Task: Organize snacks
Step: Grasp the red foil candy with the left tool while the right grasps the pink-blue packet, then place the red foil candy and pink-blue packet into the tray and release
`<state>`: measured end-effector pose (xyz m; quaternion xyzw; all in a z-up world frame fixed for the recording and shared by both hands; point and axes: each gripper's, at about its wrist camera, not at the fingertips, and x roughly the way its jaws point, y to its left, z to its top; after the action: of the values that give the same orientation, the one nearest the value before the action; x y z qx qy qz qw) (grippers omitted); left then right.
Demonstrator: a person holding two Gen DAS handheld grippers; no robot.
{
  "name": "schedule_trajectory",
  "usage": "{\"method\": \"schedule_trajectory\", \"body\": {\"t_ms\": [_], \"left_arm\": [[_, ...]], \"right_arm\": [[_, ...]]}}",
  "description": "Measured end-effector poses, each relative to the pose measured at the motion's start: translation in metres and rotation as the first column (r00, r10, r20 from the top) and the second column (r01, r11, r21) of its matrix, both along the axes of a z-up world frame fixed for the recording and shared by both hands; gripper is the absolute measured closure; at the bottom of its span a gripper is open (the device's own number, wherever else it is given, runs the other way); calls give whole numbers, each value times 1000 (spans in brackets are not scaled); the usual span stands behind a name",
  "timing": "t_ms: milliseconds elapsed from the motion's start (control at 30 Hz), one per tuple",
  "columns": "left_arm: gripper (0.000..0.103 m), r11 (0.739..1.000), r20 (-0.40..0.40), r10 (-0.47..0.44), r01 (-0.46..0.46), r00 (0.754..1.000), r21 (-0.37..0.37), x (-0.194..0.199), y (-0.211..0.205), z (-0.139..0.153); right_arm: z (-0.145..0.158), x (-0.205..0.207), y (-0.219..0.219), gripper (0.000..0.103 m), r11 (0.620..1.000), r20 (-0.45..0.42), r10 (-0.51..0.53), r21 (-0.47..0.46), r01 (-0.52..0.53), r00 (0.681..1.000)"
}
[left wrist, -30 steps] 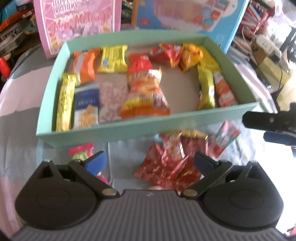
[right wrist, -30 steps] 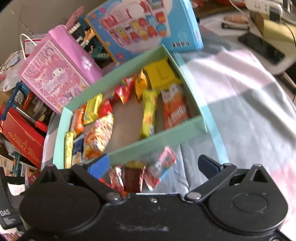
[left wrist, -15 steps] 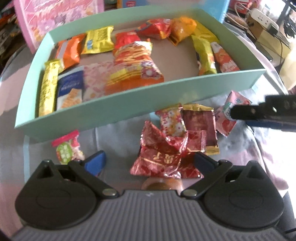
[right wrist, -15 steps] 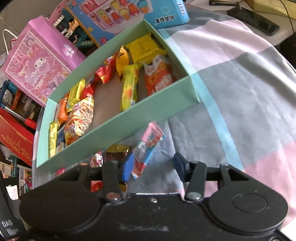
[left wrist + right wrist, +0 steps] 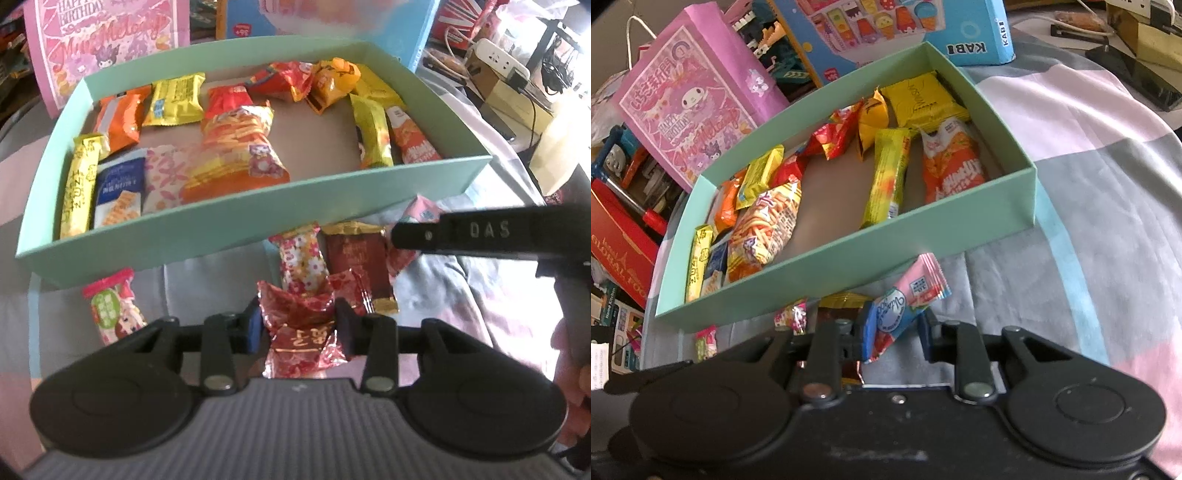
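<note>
A mint-green box (image 5: 236, 225) (image 5: 960, 229) holds several snack packets. In front of it loose packets lie on the cloth. My left gripper (image 5: 299, 325) is shut on a crinkled red foil packet (image 5: 299, 314). My right gripper (image 5: 895, 332) is shut on a pink and blue packet (image 5: 905, 306), which sticks up toward the box's front wall. In the left wrist view the right gripper's finger (image 5: 480, 236) crosses from the right over that pink packet (image 5: 421, 212). A dark red packet (image 5: 354, 258), a flowered packet (image 5: 303, 262) and a green-and-pink packet (image 5: 110, 310) lie loose.
A pink gift bag (image 5: 690, 99) and a blue toy box (image 5: 886, 26) stand behind the green box. Red boxes and clutter (image 5: 617, 229) are at the left. A power strip and cardboard (image 5: 502, 74) sit at the far right. The cloth is checked grey and pink (image 5: 1108, 184).
Both grippers went from open to shut: the left closed on the red foil packet, the right on the pink and blue packet. The right gripper has moved further left.
</note>
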<state>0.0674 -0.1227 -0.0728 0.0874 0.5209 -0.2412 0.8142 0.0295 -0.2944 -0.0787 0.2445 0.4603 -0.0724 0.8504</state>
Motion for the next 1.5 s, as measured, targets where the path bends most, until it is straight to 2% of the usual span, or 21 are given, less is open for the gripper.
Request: {"method": "schedule_trajectory", "body": {"t_ms": [133,200,267,367,600,867,1000,1133,1300,1500], "left_arm": [[60,999,17,-30,29,999,20,-7,-4,-2],[65,999,22,-32,32,999,20,-8,-5,0],[72,1000,19,-27,27,999,2,-9,-3,3],[73,1000,40,-24,24,999,0,-12,-2,10],[73,999,59,-21,24,998,-42,-17,3,32],[73,994,111,11,1,994,-110,-2,6,69],[73,993,170,25,-5,985,-115,19,-2,87],[73,993,188,46,-25,981,-112,55,-15,94],[73,996,187,50,-35,981,-83,90,-32,85],[73,997,163,44,-33,986,-68,111,-40,66]], "right_arm": [[-2,0,3,77,1000,15,-4,-13,4,1000],[-1,-1,6,79,999,22,4,-38,-4,1000],[0,-5,4,89,999,28,-3,-36,4,1000],[5,-12,-1,92,999,39,-19,-32,20,999],[13,-33,-14,93,998,37,-44,-34,45,998],[54,-43,-30,93,998,111,-46,-38,51,993],[78,-23,-33,93,999,156,-28,-40,34,987],[91,11,-30,93,999,175,7,-42,1,985],[83,60,-31,93,1000,132,20,-10,-19,991],[68,93,-32,93,1000,87,26,-12,-25,996]]}}
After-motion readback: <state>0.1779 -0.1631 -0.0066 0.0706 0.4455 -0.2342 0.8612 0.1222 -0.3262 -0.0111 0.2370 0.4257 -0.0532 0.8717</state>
